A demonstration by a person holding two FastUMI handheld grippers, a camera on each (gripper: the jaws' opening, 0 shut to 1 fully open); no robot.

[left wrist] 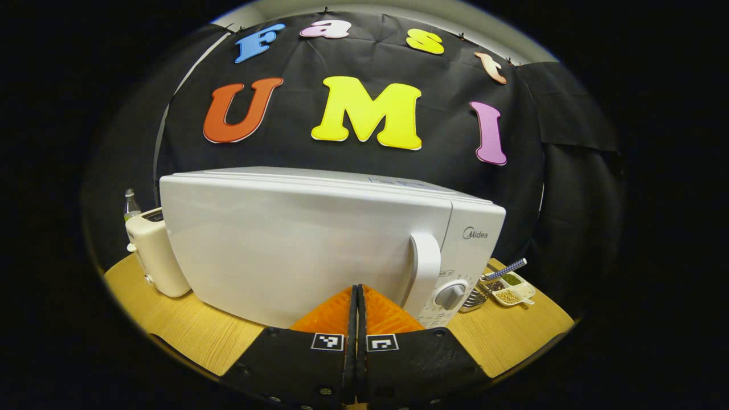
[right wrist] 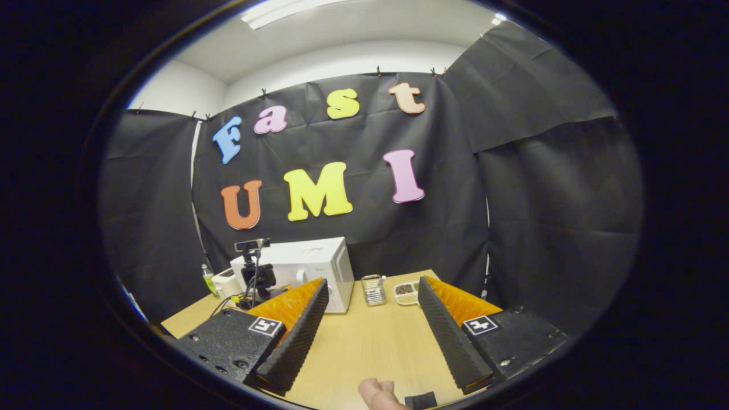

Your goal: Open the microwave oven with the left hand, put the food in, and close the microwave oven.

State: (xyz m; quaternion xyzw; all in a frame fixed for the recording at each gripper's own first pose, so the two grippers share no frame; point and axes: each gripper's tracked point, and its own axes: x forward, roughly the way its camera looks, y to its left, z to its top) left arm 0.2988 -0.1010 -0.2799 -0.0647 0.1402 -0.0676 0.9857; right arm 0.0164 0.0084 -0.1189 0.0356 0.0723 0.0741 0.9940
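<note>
- Facing the closed door of the microwave oven, the left gripper had its jaws pressed together with nothing between them; the handle stood just to the right of the tips, not yet touched.
- With the jaws closed like this, the gripper could not take the handle; it would probably push against the door and shift the oven on the table toward the back edge.
- The handle looked smooth and rounded (my judgement only), so a weak or off-centre hold could slip off when pulling.
- A pull that was too strong could drag the whole oven forward, or knock the toaster standing close beside its left side.
- The right gripper hung over the front part of the table with its jaws wide apart and empty; a fingertip showed at the front edge.
- The food was most likely the divided dish near the back edge, right of the oven, beside a metal rack. Its loose contents could spill if the dish were tilted while carried.
</note>
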